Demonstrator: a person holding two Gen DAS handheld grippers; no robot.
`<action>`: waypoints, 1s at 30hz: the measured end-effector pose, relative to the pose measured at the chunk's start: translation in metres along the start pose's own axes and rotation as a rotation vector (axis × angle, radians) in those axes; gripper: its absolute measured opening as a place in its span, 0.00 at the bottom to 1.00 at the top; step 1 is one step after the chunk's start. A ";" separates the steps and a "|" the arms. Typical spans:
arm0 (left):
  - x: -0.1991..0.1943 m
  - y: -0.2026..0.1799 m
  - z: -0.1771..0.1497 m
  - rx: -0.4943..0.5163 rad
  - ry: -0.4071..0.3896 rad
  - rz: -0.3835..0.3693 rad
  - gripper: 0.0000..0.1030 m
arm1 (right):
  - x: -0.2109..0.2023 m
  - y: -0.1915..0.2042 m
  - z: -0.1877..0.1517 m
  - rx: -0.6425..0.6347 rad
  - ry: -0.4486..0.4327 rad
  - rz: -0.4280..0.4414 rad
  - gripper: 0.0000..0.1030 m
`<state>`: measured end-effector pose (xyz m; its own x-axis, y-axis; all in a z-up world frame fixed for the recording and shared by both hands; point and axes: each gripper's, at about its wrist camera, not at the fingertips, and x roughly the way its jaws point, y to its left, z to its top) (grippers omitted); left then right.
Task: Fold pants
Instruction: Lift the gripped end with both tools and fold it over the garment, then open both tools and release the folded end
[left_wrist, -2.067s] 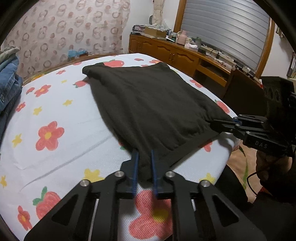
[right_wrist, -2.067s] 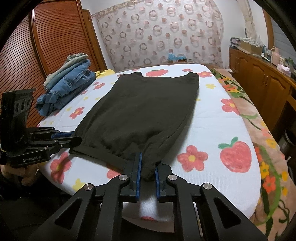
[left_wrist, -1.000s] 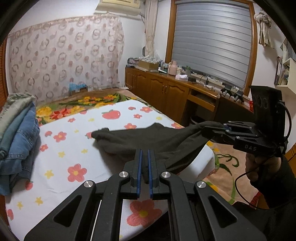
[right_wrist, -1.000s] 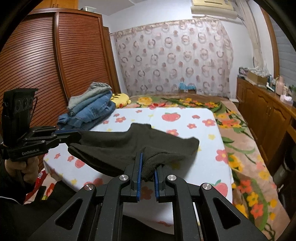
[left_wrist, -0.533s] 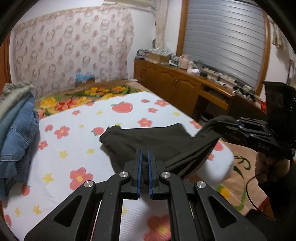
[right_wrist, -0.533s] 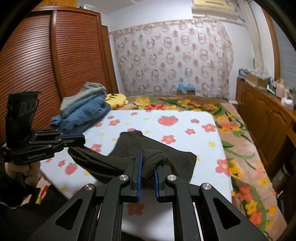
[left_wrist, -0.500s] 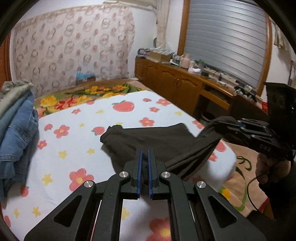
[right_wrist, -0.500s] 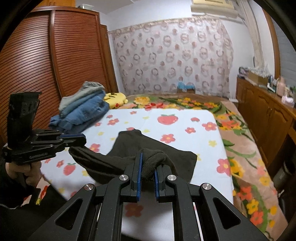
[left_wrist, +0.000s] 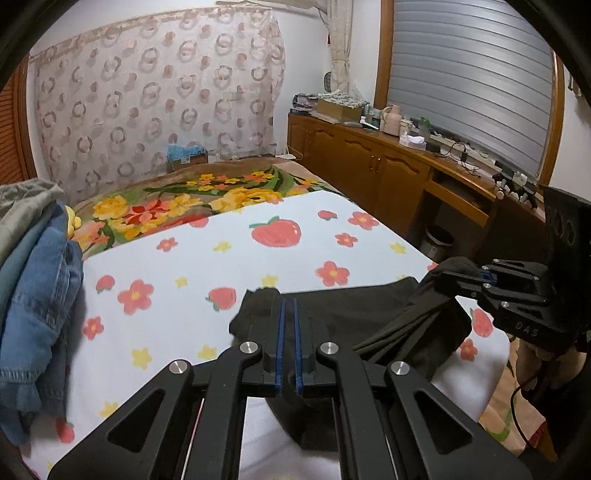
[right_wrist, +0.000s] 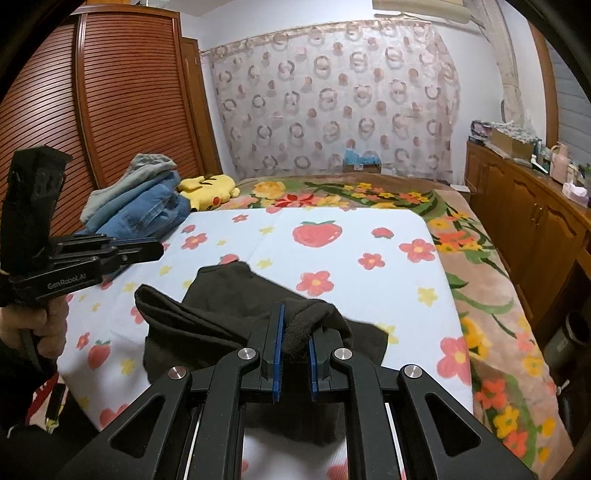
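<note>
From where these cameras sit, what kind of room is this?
Most likely a home bedroom. A bed with a strawberry-and-flower sheet fills the middle, a louvred wooden wardrobe stands beside it, and folded jeans and a yellow plush toy lie at its head.

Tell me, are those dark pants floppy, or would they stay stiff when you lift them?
Probably floppy: the dark pants sag and wrinkle between the left gripper and the right gripper, both shut on the cloth. They seem light, since thin jaws alone hold them up. They likely won't slip much; the fabric looks soft and bunches thickly in the right gripper.
</note>
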<state>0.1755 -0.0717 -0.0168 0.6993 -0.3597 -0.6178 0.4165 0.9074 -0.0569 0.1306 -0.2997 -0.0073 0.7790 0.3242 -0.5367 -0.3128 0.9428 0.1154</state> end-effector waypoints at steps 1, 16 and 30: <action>0.001 0.000 0.001 0.001 0.000 0.002 0.05 | 0.004 -0.001 0.001 0.003 0.004 -0.003 0.10; 0.022 0.006 -0.013 -0.013 0.054 -0.024 0.43 | 0.041 -0.014 0.009 0.054 0.092 -0.055 0.21; 0.050 -0.004 -0.026 0.012 0.126 -0.058 0.44 | 0.027 -0.024 0.002 -0.004 0.100 -0.082 0.49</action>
<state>0.1937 -0.0877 -0.0685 0.5957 -0.3807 -0.7072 0.4617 0.8828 -0.0862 0.1607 -0.3133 -0.0229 0.7443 0.2363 -0.6246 -0.2525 0.9655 0.0644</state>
